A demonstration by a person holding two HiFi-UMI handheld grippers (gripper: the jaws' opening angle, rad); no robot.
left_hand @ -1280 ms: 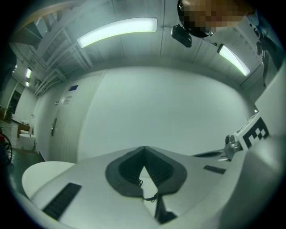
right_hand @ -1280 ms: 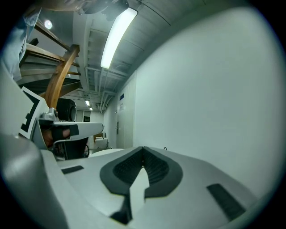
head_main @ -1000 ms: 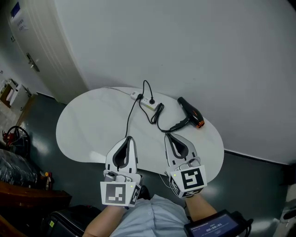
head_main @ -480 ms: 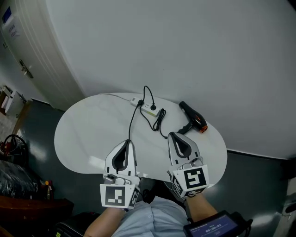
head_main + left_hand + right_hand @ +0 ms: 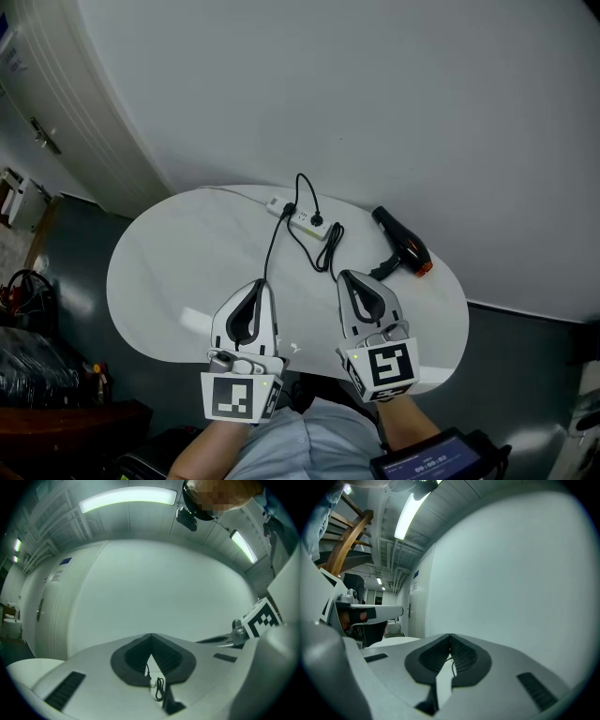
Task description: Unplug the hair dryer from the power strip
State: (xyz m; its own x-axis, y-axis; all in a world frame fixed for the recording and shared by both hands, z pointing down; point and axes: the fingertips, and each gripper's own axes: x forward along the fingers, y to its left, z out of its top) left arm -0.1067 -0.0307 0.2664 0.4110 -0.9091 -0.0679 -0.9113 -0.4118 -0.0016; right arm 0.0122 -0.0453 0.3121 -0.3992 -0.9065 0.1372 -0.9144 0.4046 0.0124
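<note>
Evidently not yet at work, the left tongs (image 5: pixel 262 282) hang low and left of centre in the head view, tips pressed together on nothing, over the near edge of the white bench (image 5: pixel 178 272). Above them in the frame, by the bench's far edge, the power strip (image 5: pixel 302 217) lies flat with its sockets up and black plugs seated, well apart from both tongs. A slack cord (image 5: pixel 324 249) loops below it, so nothing seems to be pulling on the plugs. The right tongs (image 5: pixel 343 276), low and right of centre, are likewise closed and empty, probably held so only for the approach. The hair dryer (image 5: pixel 403 246) rests on its side further right, beyond the right tongs.
</note>
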